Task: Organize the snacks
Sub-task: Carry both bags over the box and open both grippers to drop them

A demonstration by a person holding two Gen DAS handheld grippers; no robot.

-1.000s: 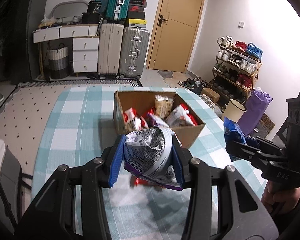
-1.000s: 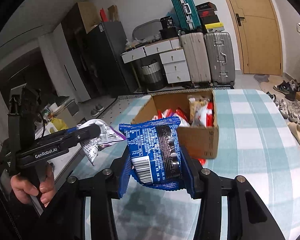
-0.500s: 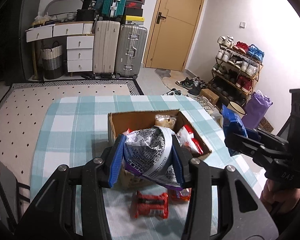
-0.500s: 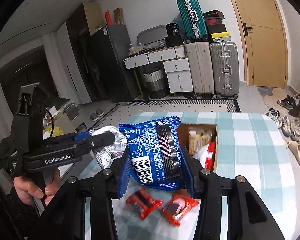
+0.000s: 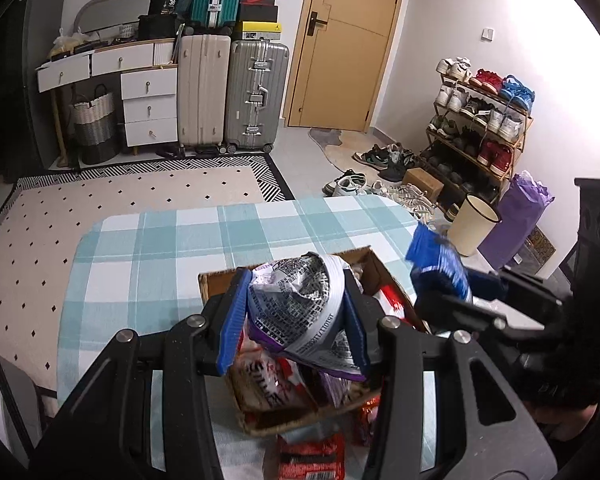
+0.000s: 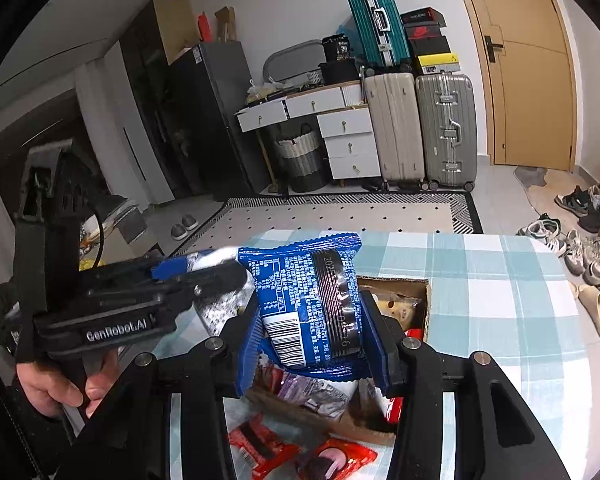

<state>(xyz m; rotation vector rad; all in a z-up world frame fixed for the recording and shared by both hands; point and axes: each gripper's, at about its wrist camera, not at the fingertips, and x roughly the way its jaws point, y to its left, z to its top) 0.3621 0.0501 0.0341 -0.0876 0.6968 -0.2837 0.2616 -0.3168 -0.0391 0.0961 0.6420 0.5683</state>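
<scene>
My left gripper [image 5: 296, 316] is shut on a crumpled silver and purple snack bag [image 5: 300, 308], held over the cardboard box [image 5: 216, 284] on the checked tablecloth. The box holds several snack packets [image 5: 268, 384]. My right gripper [image 6: 312, 324] is shut on a blue biscuit pack [image 6: 308, 300], also above the box [image 6: 424, 300]. In the left wrist view the blue pack [image 5: 436, 260] shows at the right, in the right gripper. In the right wrist view the left gripper [image 6: 204, 272] sits at the left, held by a hand [image 6: 56, 384]. Two red packets [image 6: 260, 444] lie on the cloth in front of the box.
The table [image 5: 160, 240] has a teal and white checked cloth. Beyond it lie a dotted rug [image 5: 120, 192], suitcases [image 5: 256, 92], white drawers [image 5: 148, 100], a door [image 5: 348, 44], a shoe rack [image 5: 480, 120] and a cream bin [image 5: 472, 228].
Both grippers have moved forward and slightly up with their packs and now hang over the box. The red packets have slid to the bottom of both views.
</scene>
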